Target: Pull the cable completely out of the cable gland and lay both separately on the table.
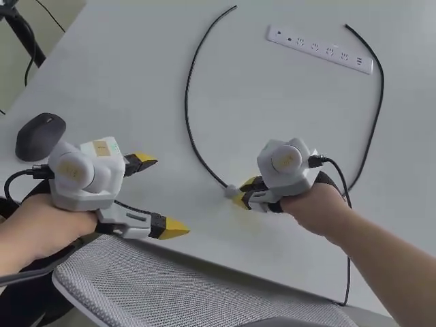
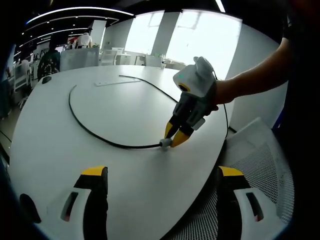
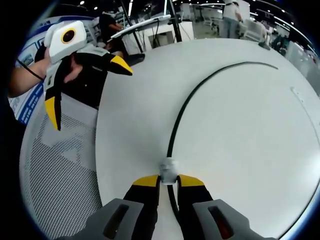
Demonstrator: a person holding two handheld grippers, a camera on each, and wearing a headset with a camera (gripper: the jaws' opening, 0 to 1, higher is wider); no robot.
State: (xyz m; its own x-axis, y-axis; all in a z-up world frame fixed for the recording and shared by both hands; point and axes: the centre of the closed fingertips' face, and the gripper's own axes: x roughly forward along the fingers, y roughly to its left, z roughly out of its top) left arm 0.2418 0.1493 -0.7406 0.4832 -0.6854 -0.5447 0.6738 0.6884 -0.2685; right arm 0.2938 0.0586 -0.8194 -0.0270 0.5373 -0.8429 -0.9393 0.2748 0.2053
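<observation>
"When you looked down at the cable gland (image 1: 230, 191), what sat nearest you?"

"A grey mesh chair (image 1: 177, 293), closer to me than the gland, under the edge of the white table (image 1: 286, 109)."

"And the grippers?"

"The left gripper (image 1: 167, 196) hung well to the left of the gland, touching nothing, with its yellow-tipped jaws spread wide. The right gripper (image 1: 242, 193) was right at the gland. Its jaws were closed on the black cable (image 1: 189, 122) just behind it, and the gland sat against their tips, down on the table."

"So the cable was not out?"

"No. It ran through the gland, then swept away from it in a long arc across the table."

"Anything beyond that?"

"A dark mouse (image 1: 39, 135) lay far to the left of the gland, past the left gripper. A white power strip (image 1: 320, 48) lay well beyond the gland, toward the table's far side."
</observation>
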